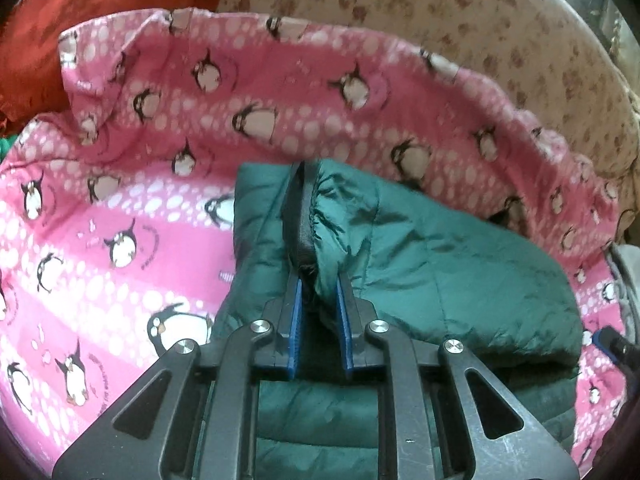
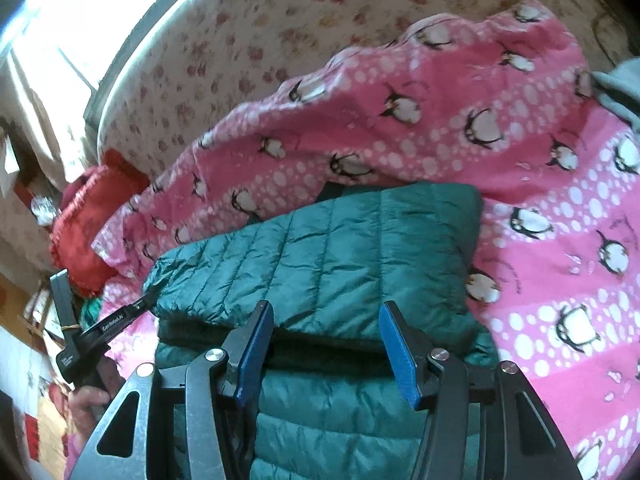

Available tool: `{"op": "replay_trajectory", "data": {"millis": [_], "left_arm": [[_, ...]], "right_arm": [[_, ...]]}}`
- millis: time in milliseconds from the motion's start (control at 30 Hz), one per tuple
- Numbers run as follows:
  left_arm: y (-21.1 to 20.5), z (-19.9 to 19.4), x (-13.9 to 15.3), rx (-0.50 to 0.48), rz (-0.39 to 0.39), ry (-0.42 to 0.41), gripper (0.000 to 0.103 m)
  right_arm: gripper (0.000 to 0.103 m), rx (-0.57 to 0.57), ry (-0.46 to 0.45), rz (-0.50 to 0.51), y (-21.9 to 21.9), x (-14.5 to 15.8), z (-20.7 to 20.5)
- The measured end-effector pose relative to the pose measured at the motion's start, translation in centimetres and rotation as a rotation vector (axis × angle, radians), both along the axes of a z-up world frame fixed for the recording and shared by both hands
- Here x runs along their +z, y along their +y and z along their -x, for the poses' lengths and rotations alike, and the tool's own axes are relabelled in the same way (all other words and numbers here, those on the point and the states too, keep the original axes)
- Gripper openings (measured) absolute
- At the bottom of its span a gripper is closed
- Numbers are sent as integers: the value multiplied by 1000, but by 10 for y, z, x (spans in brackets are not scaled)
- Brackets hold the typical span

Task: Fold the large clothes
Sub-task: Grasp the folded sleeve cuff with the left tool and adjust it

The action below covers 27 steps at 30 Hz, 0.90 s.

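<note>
A dark green quilted puffer jacket [image 1: 432,264] lies folded on a pink penguin-print blanket [image 1: 120,208]. My left gripper [image 1: 318,280] is shut on the jacket's gathered edge with its black trim [image 1: 298,216], which stands up between the blue pads. In the right wrist view the jacket [image 2: 340,252] lies doubled over, its folded top layer just ahead of my right gripper [image 2: 326,312], which is open and empty above it. The left gripper also shows in the right wrist view [image 2: 148,300] at the jacket's left end.
A floral beige bed sheet [image 1: 440,8] lies beyond the blanket. A red cushion [image 1: 80,8] sits at the far left, also in the right wrist view [image 2: 88,220]. A grey cloth [image 2: 620,88] lies at the right edge. A window [image 2: 36,32] is behind the bed.
</note>
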<state>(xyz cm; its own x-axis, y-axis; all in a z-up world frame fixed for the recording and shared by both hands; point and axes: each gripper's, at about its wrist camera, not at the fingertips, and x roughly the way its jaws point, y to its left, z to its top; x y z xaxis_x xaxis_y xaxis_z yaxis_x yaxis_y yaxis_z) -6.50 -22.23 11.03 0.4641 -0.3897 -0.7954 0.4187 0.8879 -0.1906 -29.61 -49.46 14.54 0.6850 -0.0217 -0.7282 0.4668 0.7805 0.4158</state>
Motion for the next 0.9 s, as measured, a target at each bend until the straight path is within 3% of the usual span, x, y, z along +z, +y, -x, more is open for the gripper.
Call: {"op": "replay_trajectory", "data": {"millis": [133,267,467,633,767,900], "left_arm": [[-3,2,-5,-2,-19,-10,15],[-4,1,-10,-3,-30,-2,15],[-2,1,-17,-5,-33,17,21],[4,3,-1,-17,-21,42,45],[13,10,26,-5,38,-29,67],[9,10,45,5,127,-64,79]], "right_arm": [[53,2,70,59,5,-17,-29],[53,-1,171,29,3,-57,-41],[53,33,154,76,9,-73,-35],[53,54,163,83,9,-55,-30],[53,-3,87,109,-5,-25,-12],[53,-69,66,119,-25,-6,-6]]}}
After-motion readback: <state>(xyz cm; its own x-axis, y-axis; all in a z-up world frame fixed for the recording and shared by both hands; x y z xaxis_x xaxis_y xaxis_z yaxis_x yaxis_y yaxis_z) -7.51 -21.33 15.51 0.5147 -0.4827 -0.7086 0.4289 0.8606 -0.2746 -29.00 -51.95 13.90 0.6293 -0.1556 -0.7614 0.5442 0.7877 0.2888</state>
